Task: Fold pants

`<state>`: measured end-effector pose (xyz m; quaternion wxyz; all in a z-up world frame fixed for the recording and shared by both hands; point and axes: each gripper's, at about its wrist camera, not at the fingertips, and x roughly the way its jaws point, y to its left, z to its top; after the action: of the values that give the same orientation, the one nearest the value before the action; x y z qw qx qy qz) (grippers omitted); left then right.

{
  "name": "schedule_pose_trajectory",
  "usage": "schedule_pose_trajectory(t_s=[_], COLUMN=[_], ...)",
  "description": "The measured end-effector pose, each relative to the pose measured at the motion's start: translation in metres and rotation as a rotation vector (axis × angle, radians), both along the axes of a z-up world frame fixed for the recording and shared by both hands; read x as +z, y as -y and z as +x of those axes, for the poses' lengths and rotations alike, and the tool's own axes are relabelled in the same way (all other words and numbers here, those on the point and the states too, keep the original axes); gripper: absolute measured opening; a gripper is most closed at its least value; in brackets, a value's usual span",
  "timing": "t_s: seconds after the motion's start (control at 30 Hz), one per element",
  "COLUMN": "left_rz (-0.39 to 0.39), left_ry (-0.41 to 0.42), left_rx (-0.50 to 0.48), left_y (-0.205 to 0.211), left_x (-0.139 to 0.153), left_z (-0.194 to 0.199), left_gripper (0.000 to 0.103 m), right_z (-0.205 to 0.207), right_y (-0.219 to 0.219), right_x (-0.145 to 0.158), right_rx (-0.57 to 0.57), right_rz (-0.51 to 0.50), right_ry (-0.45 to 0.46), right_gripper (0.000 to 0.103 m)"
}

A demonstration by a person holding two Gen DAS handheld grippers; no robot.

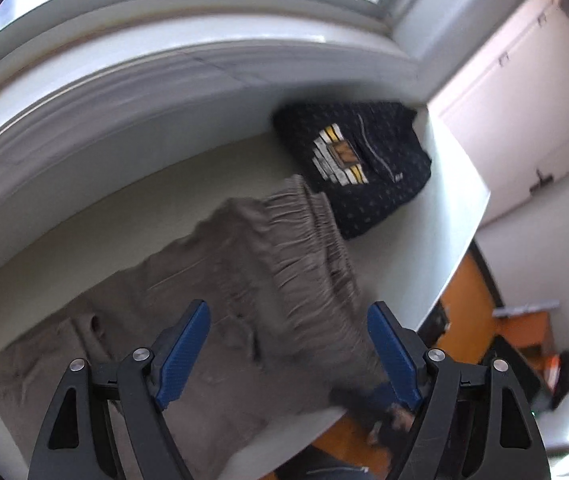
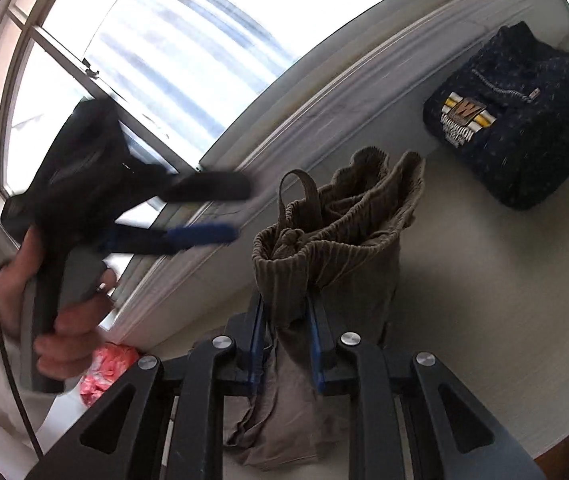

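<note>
Your right gripper (image 2: 286, 344) is clamped on the brown corduroy pants (image 2: 324, 248) just below the gathered waistband, which stands up off the white table (image 2: 464, 300) with the legs trailing back toward you. Your left gripper (image 1: 288, 356) hangs above the cloth with its tongs spread apart, gripping nothing. One pair of pants, its long axis running from the near left to the far right; one folded dark garment (image 1: 364, 164) lies beyond the waistband, near the windowsill (image 1: 164, 92).

A room in a home is shown. A white table (image 1: 436, 216) is set beneath a moulded window sill (image 1: 204, 68) and paned window (image 2: 156, 56), with white panelled doors (image 1: 524, 92) and orange floor (image 1: 468, 300) seen beyond, and folded dark clothing (image 2: 524, 128) is laid by
</note>
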<state>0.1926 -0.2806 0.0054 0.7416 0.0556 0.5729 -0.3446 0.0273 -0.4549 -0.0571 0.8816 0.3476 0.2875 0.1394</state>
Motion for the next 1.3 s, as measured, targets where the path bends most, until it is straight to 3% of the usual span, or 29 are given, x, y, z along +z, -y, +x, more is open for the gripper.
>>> schedule_pose_trajectory(t_s=[0.17,0.33,0.4,0.5,0.63,0.83,0.97,1.3], left_rz=[0.092,0.167,0.178,0.115,0.055,-0.02,-0.043,-0.097], left_ry=[0.008,0.024,0.023,-0.011,0.006,0.048,0.069,0.017], left_rx=[-0.092,-0.117,-0.114,-0.077,-0.026,0.108,0.242,0.53], left_y=[0.038,0.052,0.049,0.033,0.003,-0.075,-0.158,-0.353], left_x=[-0.013,-0.025,-0.029,-0.026,-0.013,0.011,0.024,-0.008], left_z=[-0.003,0.001,0.005,0.01,0.012,0.019,0.024,0.015], left_gripper=[0.082,0.079,0.063,0.052,0.034,0.025,0.024,0.02], right_z=[-0.003,0.0,0.003,0.009,0.017,0.04,0.06,0.104], right_y=[-0.016,-0.033,-0.036,-0.037,-0.047,-0.089,-0.134,-0.277], right_x=[0.009,0.016,0.016,0.015,0.017,0.029,0.038,0.034], right_rx=[0.077,0.133,0.135,0.142,0.176,0.285,0.386,0.622], right_rz=[-0.037,-0.066,-0.066,-0.063,-0.082,-0.108,-0.12,-0.196], right_ry=[0.029,0.047,0.047,0.042,0.046,0.065,0.079,0.042], right_gripper=[0.016,0.016,0.016,0.016,0.016,0.016,0.016,0.016])
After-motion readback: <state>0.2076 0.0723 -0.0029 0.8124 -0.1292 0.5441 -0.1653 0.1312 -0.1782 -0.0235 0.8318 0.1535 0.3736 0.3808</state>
